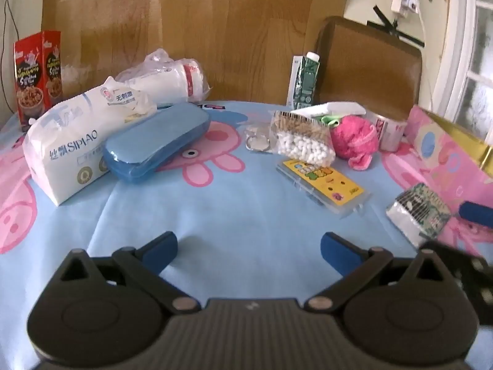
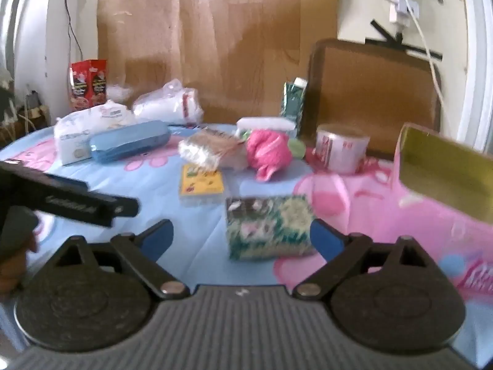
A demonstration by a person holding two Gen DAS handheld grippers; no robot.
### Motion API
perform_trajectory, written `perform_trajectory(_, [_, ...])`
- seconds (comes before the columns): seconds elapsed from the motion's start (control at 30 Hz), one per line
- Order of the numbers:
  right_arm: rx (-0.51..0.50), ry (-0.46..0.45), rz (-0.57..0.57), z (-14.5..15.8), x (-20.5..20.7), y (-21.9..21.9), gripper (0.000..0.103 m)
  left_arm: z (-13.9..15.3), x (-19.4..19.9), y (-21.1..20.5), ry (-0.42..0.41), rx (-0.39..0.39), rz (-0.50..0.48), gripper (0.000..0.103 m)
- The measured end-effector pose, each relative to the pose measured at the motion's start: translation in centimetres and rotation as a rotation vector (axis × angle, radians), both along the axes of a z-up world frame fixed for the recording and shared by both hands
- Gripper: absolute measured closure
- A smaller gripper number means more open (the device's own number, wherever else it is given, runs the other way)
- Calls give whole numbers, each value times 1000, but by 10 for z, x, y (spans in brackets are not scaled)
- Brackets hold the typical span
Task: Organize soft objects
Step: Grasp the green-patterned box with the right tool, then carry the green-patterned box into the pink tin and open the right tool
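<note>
Both claws are spread wide and hold nothing. Between the tips of the right gripper (image 2: 242, 239) sits a small green tissue pack (image 2: 268, 226), close to the right tip. Over bare blue tablecloth (image 1: 231, 209) hangs the left gripper (image 1: 249, 248). Far off lie a pink puff (image 1: 354, 141), a white tissue bag (image 1: 71, 141) and a blue case (image 1: 154, 141).

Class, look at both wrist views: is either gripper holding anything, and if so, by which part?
Nothing is held. The left gripper is open over bare tablecloth. The right gripper is open too; the green patterned tissue pack lies between its fingers, ungripped.
</note>
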State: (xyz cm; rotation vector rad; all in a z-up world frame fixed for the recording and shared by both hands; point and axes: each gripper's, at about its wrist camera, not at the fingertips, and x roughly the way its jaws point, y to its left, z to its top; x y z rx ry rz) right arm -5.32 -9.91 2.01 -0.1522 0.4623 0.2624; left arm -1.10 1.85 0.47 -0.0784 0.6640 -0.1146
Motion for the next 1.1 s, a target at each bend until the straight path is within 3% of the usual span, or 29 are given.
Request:
perform_trajectory(0.23, [-30,50,-68,-4,36,-63,7,-1,-5,11,-24,-66,-7,0])
perform_trajectory(0.27, [-15,98,-63,-10,44,-70,23,-1,-5,11,-24,-67,-7,0])
perform_trajectory(0.3, [31,113,-57,-15,45,-76,24,-1,-5,11,-25,-70,-4,0])
perform_trajectory(0.53, [70,122,-11,-15,14,-74,25,-2,-2,3,-14,-17,7,0])
perform_trajectory(0.63, [35,89,-3,-17,-3,-69,25,-3,-1,0,-9,10,4,0])
perform_trajectory(0.97, [68,98,-12,-18,-26,-69,25,-3,-2,4,-9,-1,-11,0])
perform_trajectory(1.1, [76,81,-31,-20,-33,-69,22,-4,-1,-2,0,37,-11,0])
